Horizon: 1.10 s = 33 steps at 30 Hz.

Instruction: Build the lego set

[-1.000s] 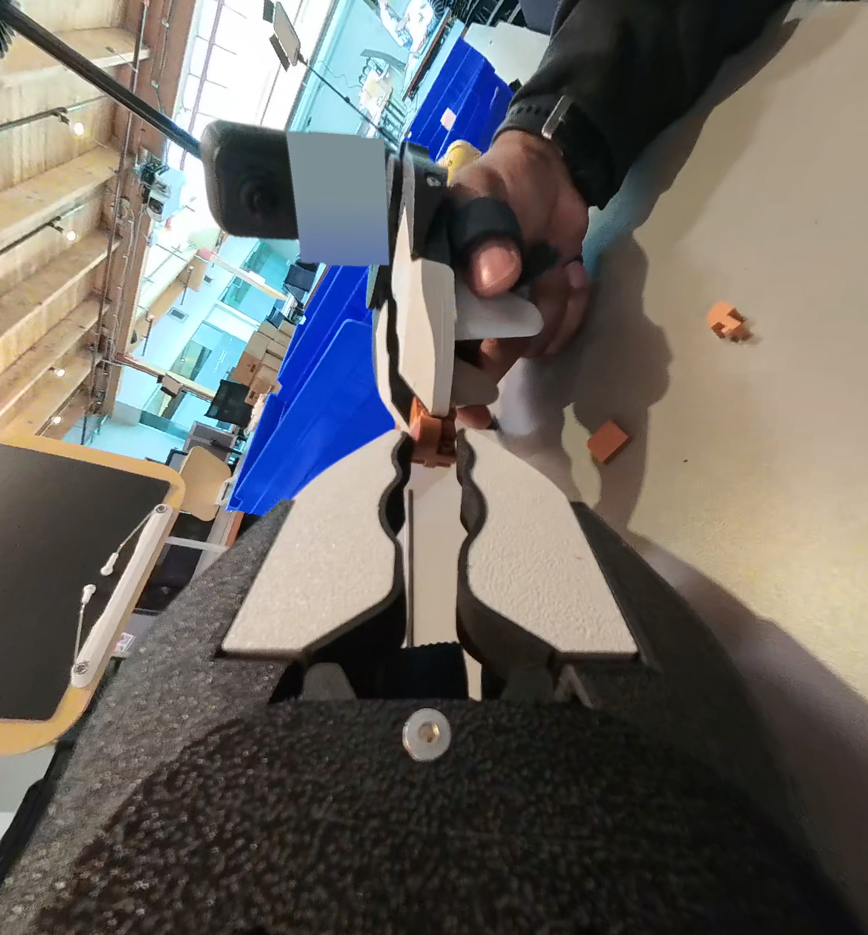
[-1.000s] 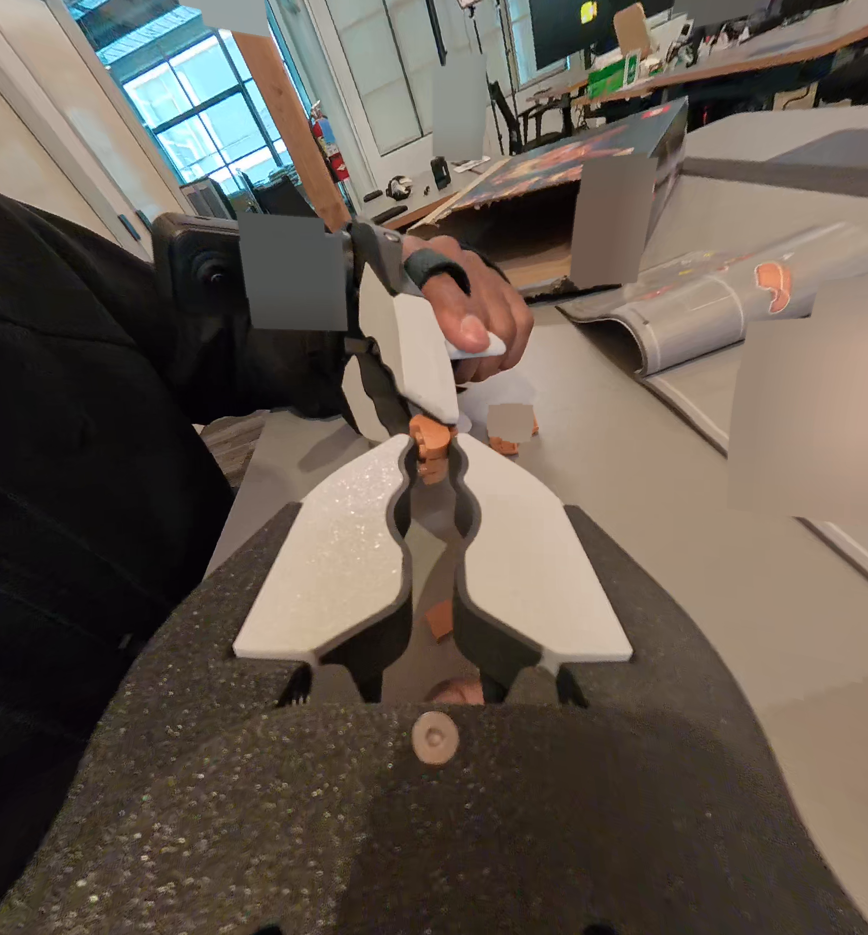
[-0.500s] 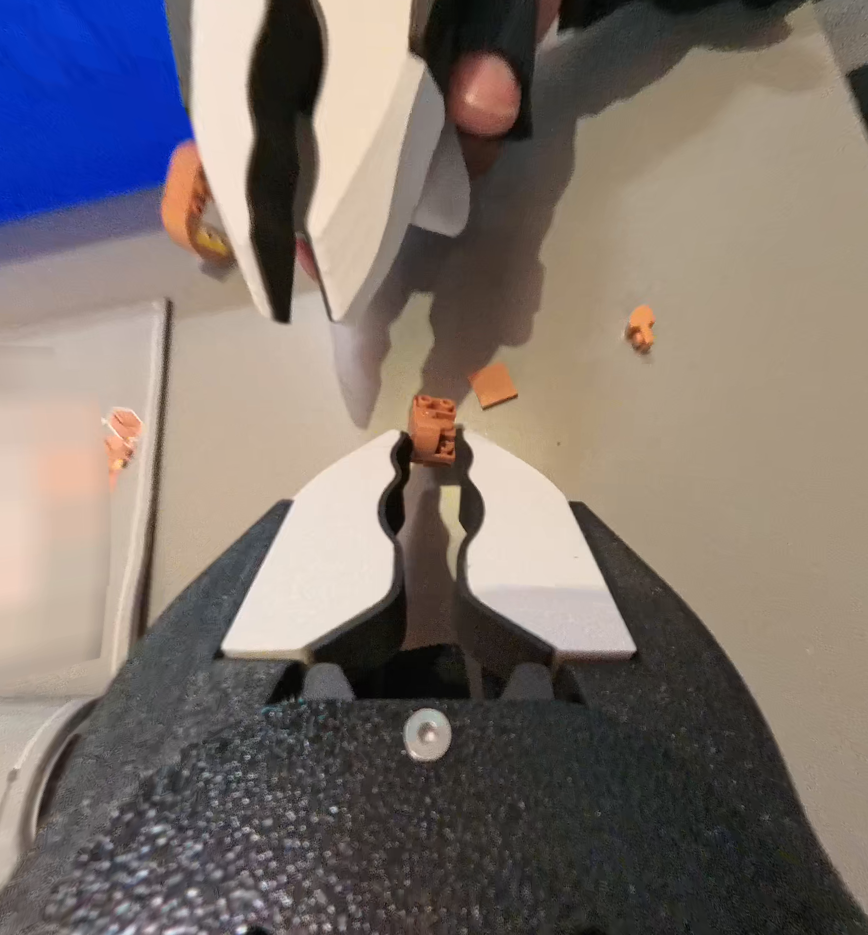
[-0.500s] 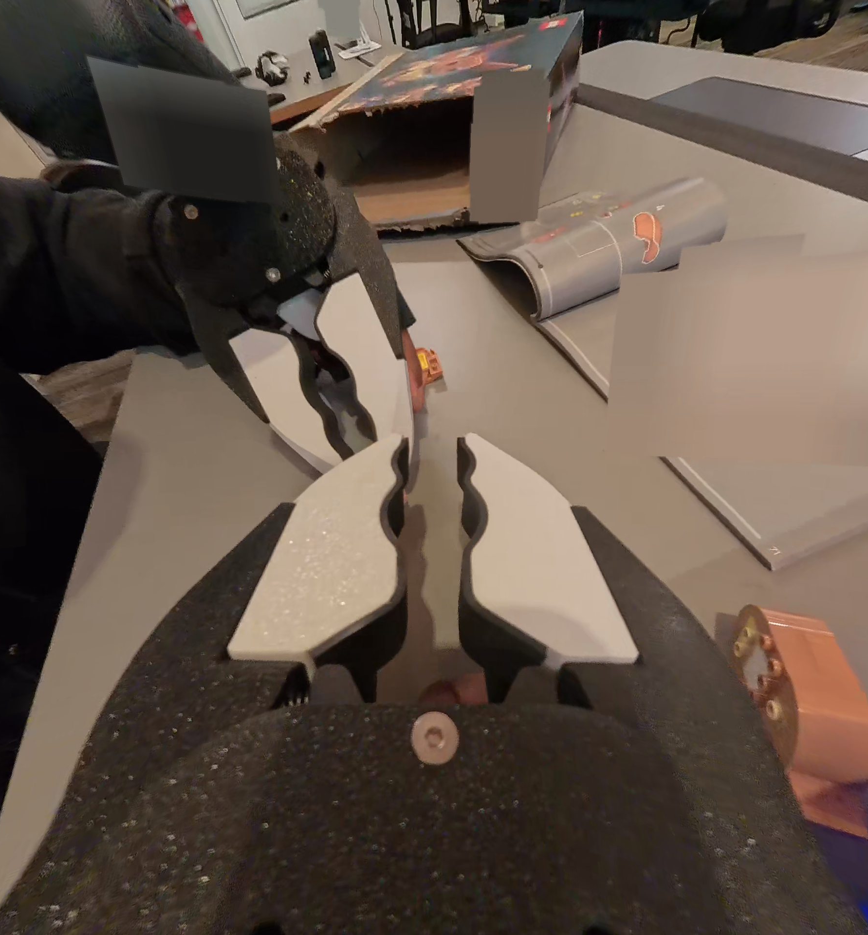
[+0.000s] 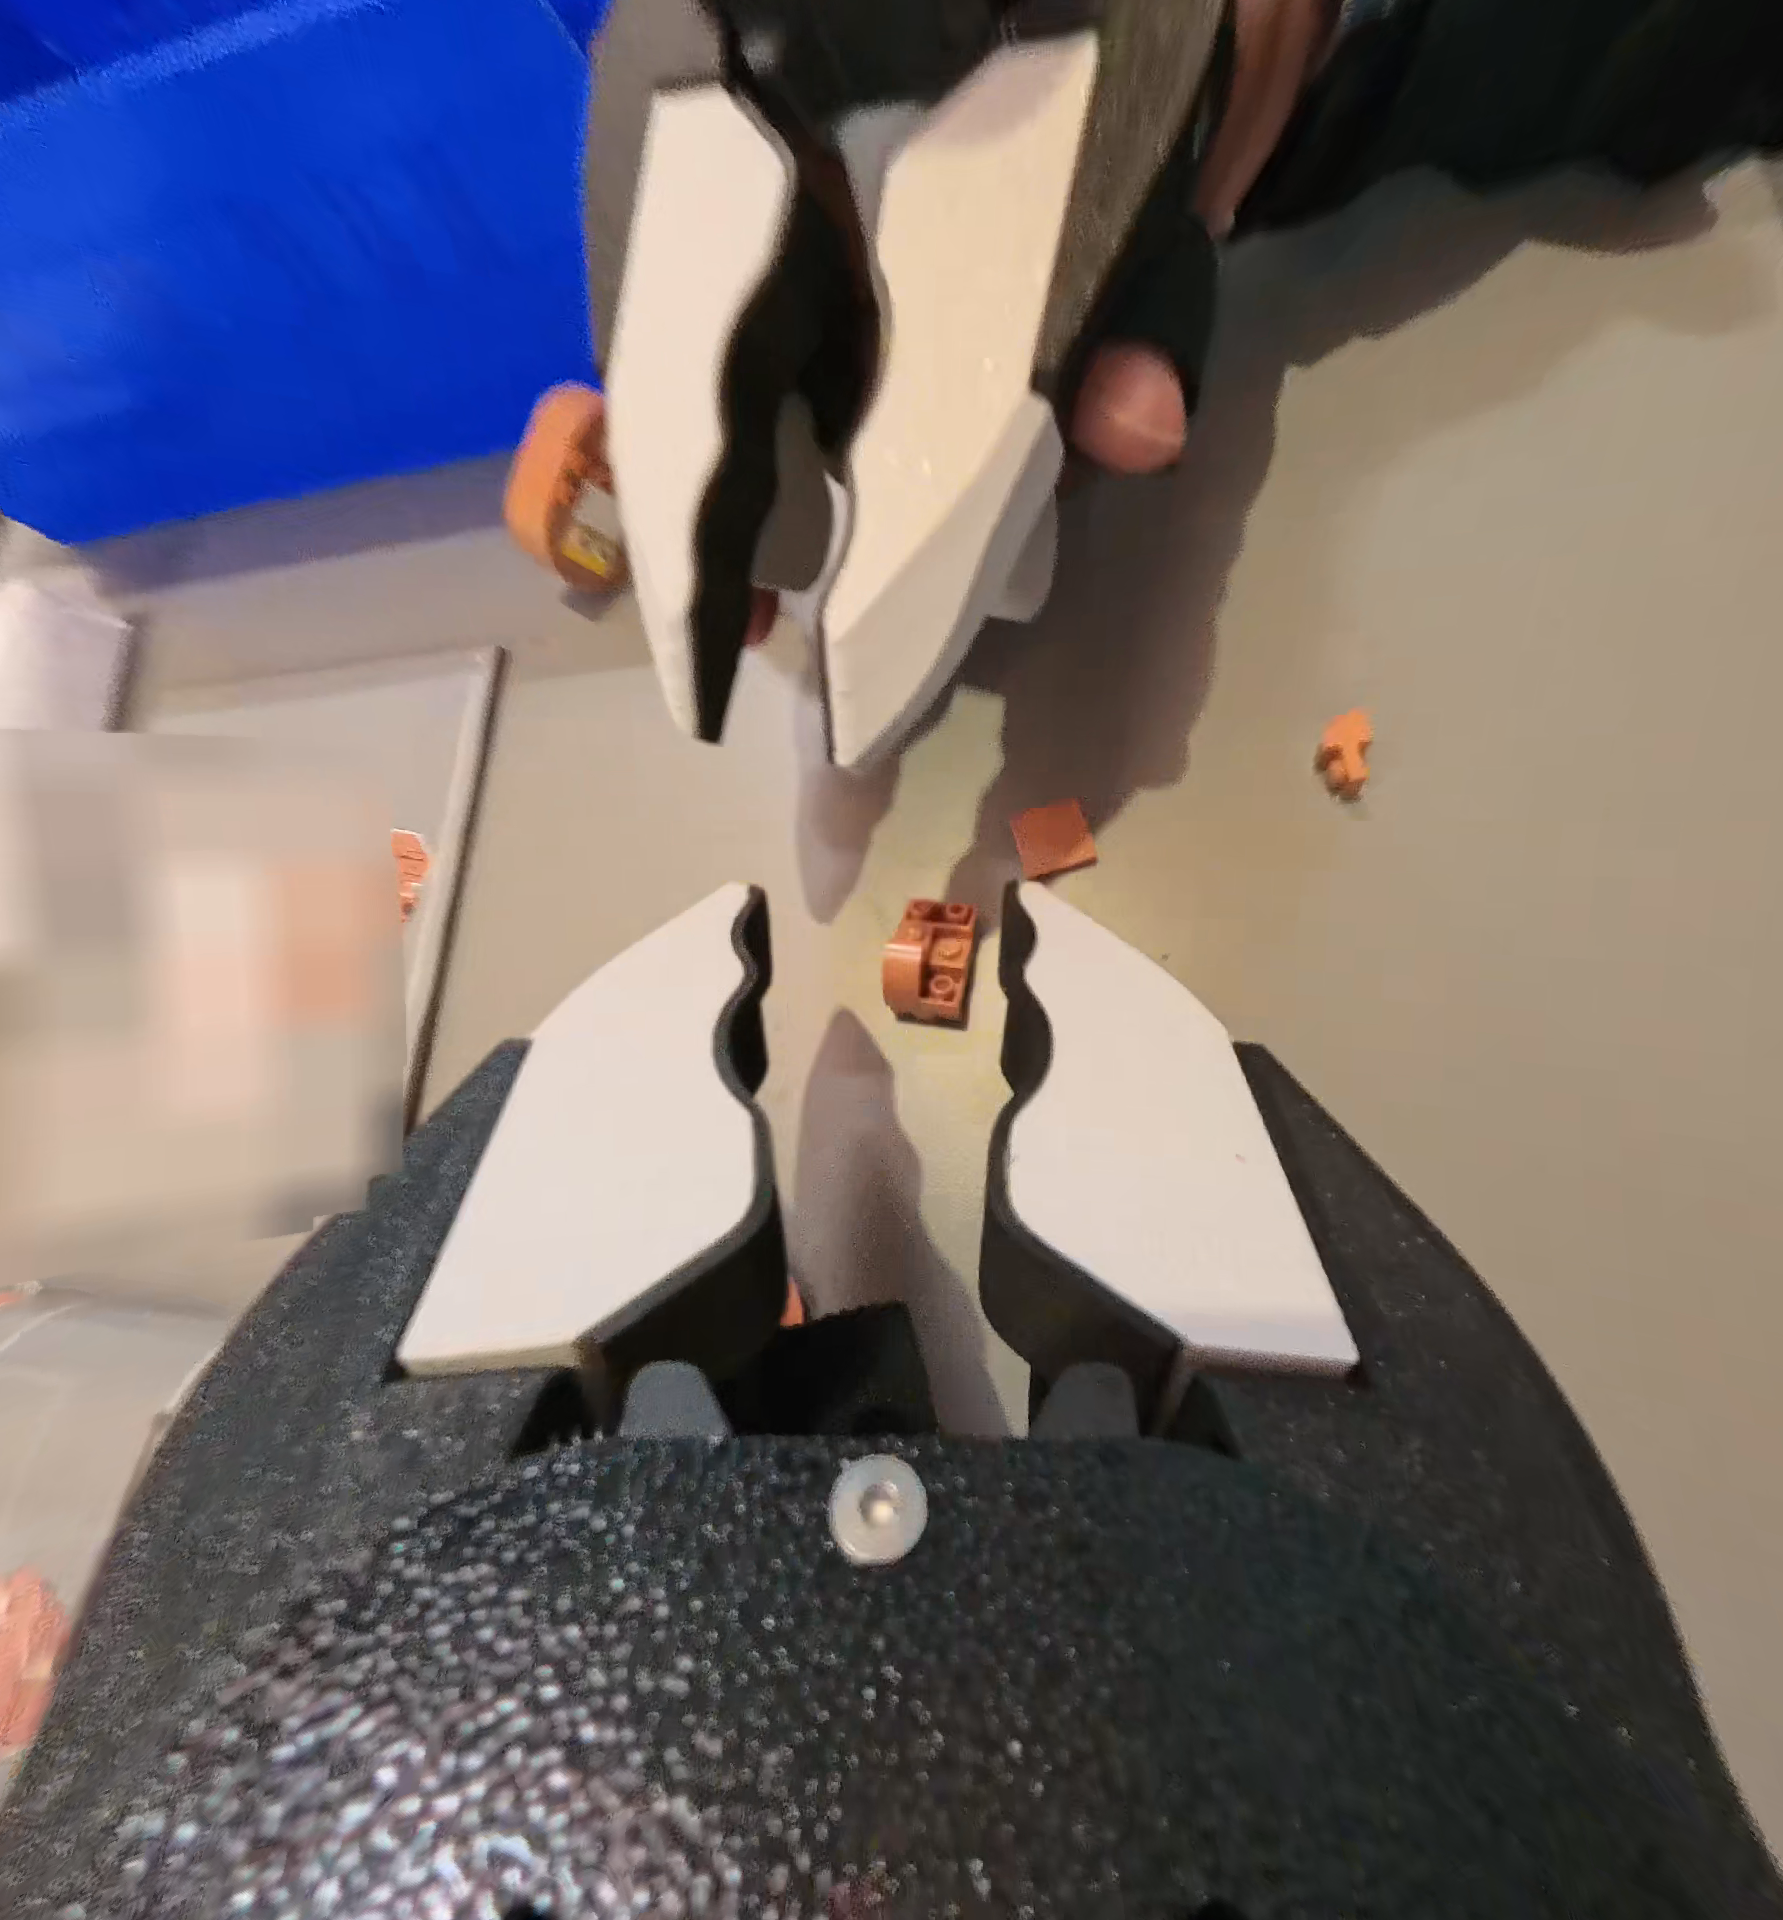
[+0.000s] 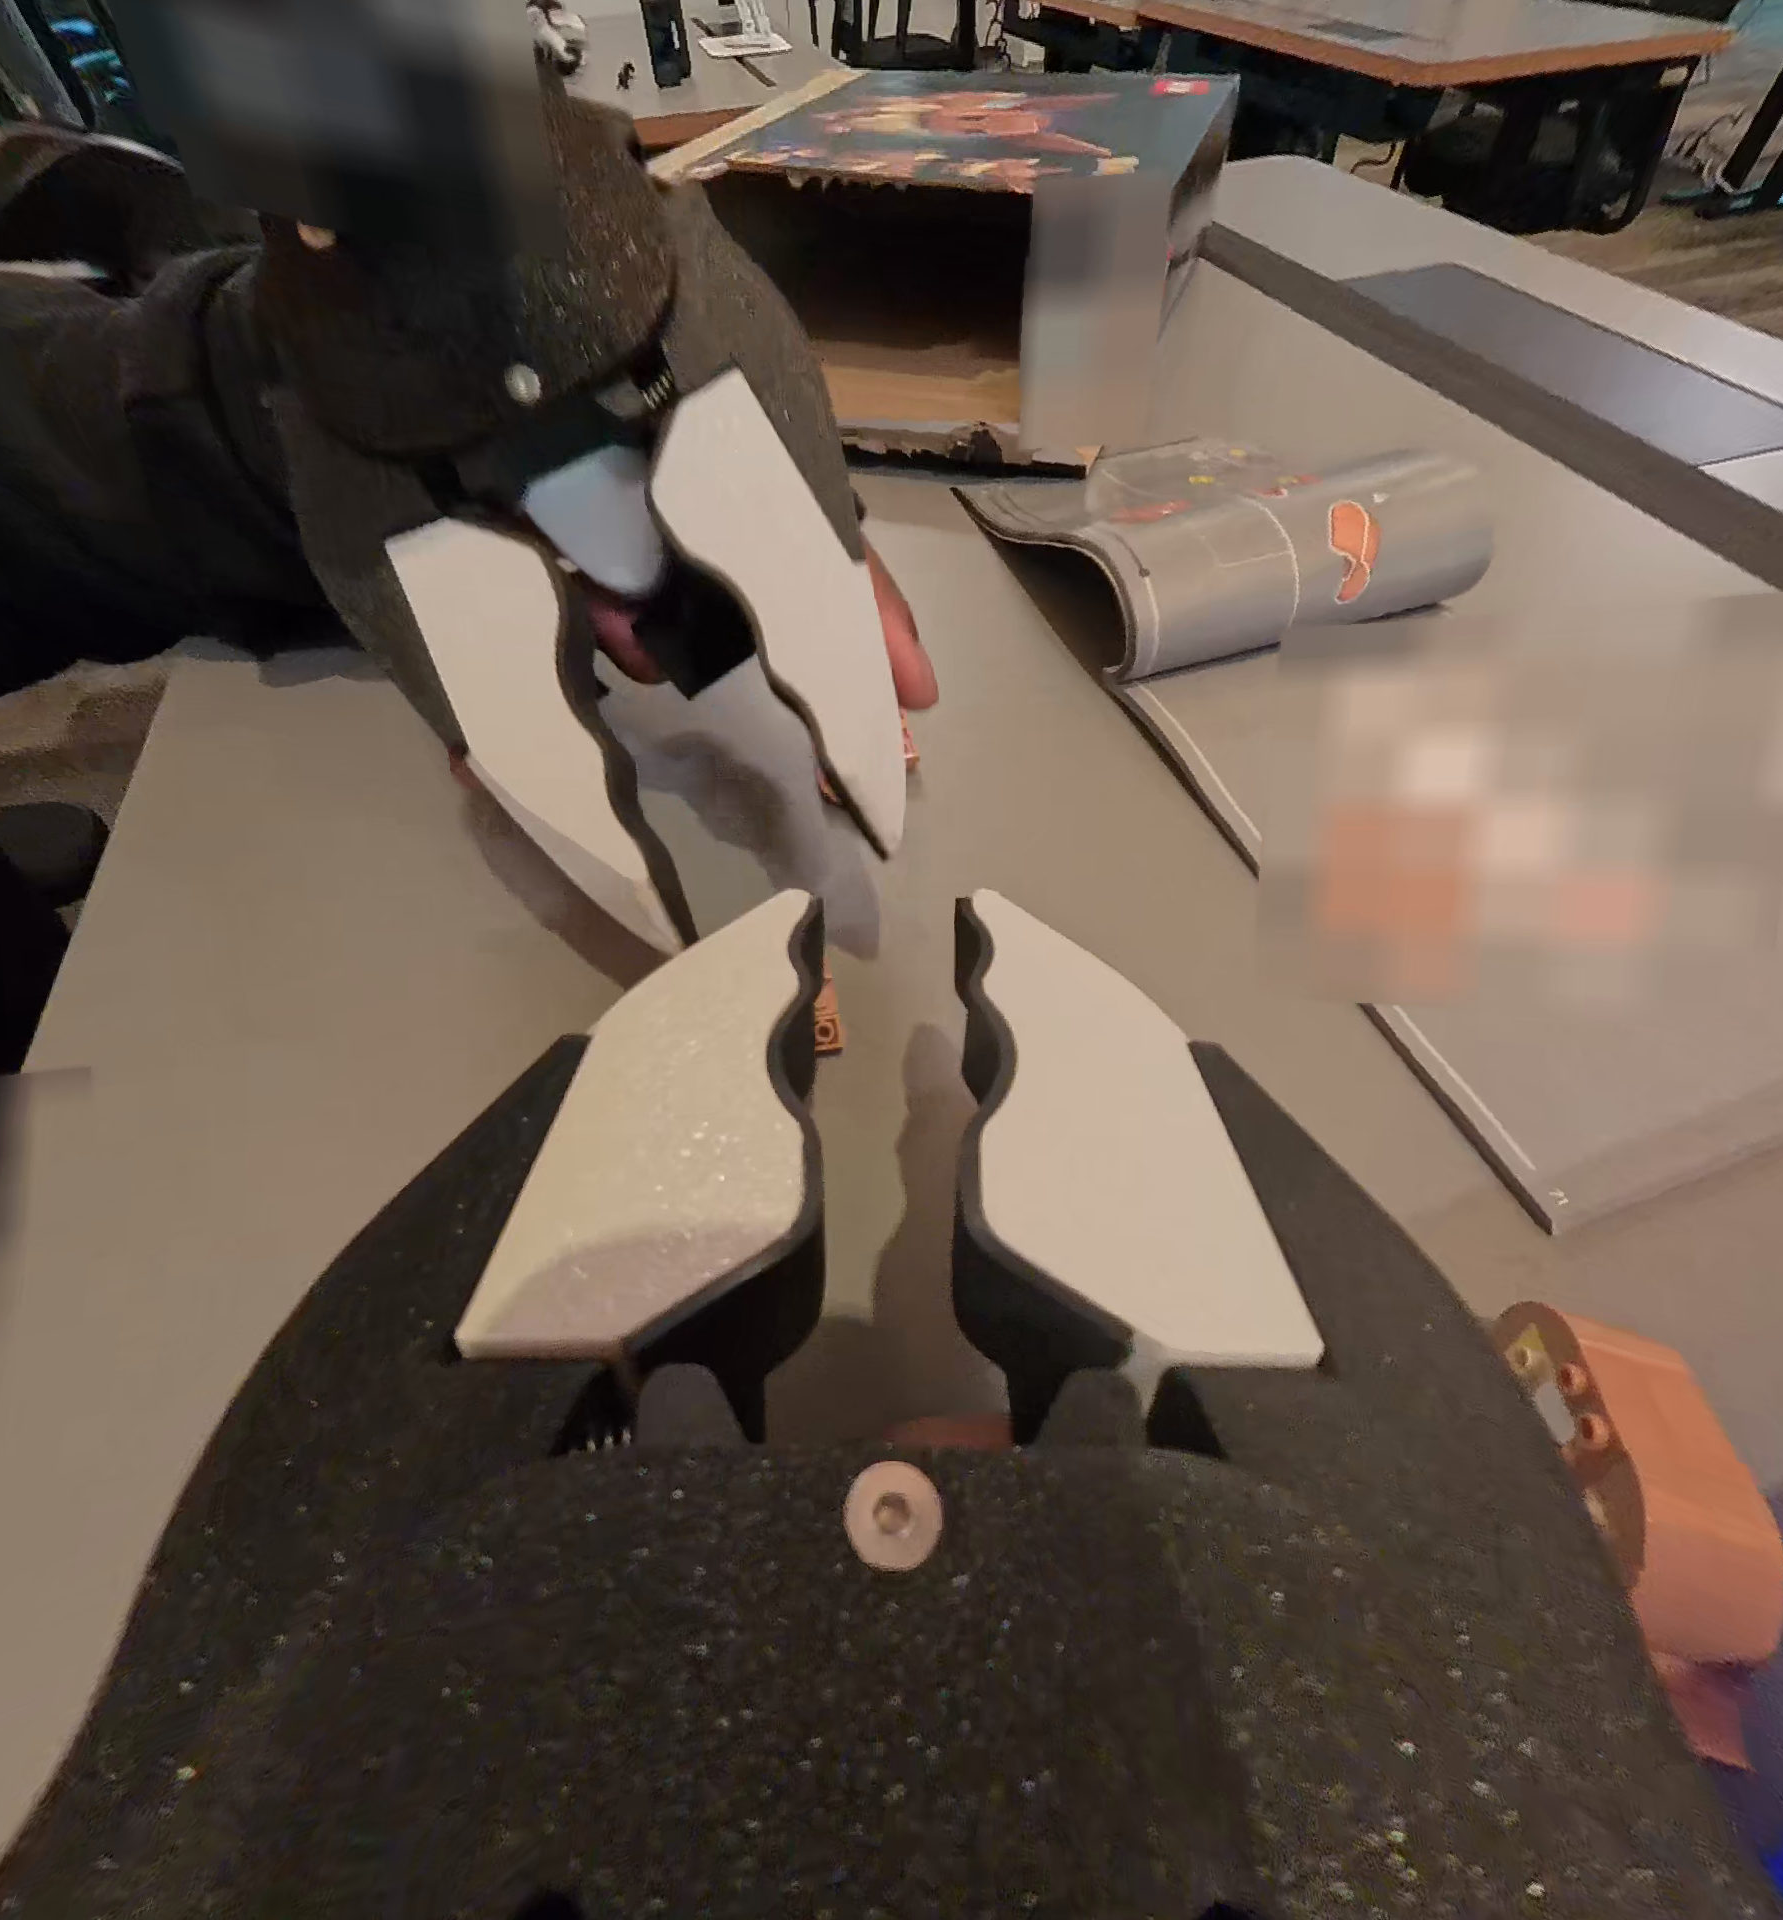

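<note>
Open cardboard box (image 6: 928, 260), booklet (image 6: 1282, 561), blue bin (image 5: 243, 260)

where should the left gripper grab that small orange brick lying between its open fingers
Grip the orange brick across its two flat side faces, coming straight down from above. It lies loose on the table, studs facing up, rounded edge to the left. The left gripper is open around it, nearer the right finger, so recentre first.
</note>
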Each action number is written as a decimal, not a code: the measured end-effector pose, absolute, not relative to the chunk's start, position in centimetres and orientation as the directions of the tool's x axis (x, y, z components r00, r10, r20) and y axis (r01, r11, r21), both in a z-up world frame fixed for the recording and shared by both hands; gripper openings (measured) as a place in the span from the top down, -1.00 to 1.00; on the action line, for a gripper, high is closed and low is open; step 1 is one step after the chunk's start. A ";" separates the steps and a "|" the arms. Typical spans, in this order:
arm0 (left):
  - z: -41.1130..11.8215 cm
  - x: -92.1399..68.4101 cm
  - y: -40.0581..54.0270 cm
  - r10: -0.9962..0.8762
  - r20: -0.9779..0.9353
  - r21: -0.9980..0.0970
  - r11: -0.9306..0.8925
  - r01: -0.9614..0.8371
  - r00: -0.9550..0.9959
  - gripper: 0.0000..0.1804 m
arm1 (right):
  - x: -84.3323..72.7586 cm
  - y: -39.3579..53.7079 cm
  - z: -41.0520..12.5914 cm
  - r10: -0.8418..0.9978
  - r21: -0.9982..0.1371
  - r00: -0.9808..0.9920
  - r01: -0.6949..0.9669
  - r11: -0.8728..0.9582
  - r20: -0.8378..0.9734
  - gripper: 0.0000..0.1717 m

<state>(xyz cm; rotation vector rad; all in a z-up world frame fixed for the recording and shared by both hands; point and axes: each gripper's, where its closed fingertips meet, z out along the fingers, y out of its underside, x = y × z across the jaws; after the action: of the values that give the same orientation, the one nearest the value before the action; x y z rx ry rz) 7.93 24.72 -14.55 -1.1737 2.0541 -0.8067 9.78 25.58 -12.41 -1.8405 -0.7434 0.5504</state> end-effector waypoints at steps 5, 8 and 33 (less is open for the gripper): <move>-12.5 5.9 23.8 -0.939 -0.295 -0.839 0.342 -0.423 -0.174 0.57 | 9.4 23.0 -14.2 0.709 -0.868 0.701 0.398 -0.297 0.078 0.69; -12.4 4.0 22.3 -0.956 -0.291 -0.895 0.282 -0.347 -0.026 0.64 | 9.3 20.4 -14.3 0.695 -0.866 0.708 0.421 -0.271 0.127 0.69; -15.1 -1.1 18.1 -0.839 -0.544 -0.721 0.445 -0.531 0.035 0.69 | 7.3 15.9 -17.0 0.738 -0.741 0.643 0.593 -0.314 0.202 1.00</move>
<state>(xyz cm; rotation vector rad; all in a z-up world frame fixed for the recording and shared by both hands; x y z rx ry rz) -1.08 18.09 -15.05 -1.2146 1.6309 -0.3608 7.28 15.93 -17.01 -2.0243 -1.0376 0.2201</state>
